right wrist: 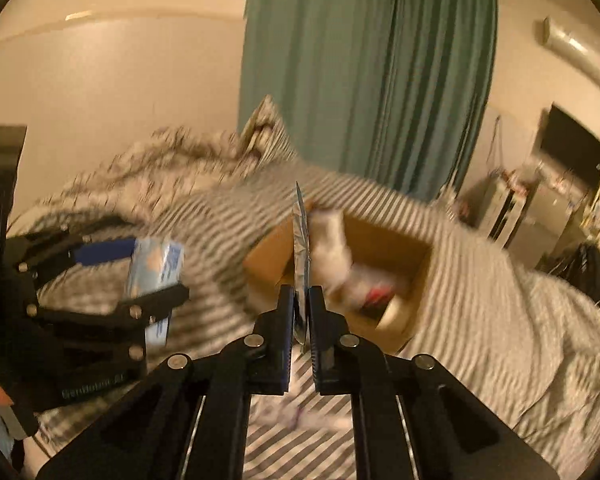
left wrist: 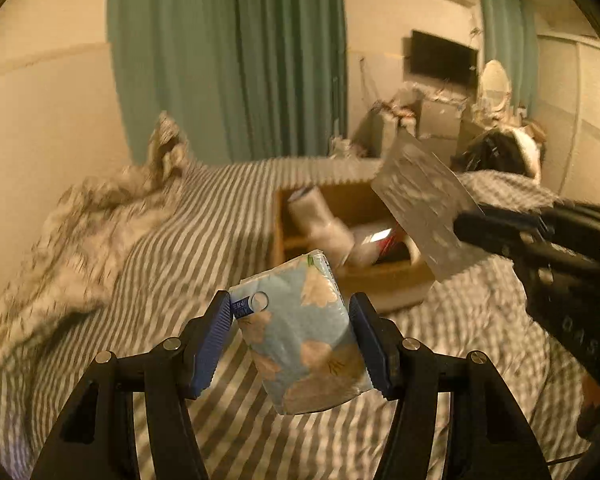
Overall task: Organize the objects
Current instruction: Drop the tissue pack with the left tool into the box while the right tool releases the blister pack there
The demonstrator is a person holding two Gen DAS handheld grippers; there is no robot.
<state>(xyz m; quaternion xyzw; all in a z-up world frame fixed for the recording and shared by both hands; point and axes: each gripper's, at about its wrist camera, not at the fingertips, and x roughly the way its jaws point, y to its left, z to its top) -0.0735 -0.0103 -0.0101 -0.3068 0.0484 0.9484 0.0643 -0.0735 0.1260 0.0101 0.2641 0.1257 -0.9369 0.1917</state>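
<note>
Your left gripper (left wrist: pixel 291 316) is black, with two angular link arms, each carrying round silver screws. Its fingers (left wrist: pixel 210 344) wear ribbed blue pads. Your right gripper (right wrist: pixel 299 304) has the same black linkage, silver screws at the joints and dark, ribbed blue pads on its fingers (right wrist: pixel 286 332). From the right wrist view, the left gripper's body at 8 o'clock bears pale lettering, too blurred to read.

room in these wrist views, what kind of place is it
Most likely a bedroom in a home. A bed with striped bedding fills both views, green curtains hang behind it, and a wall-mounted TV sits above a cluttered dresser.
</note>
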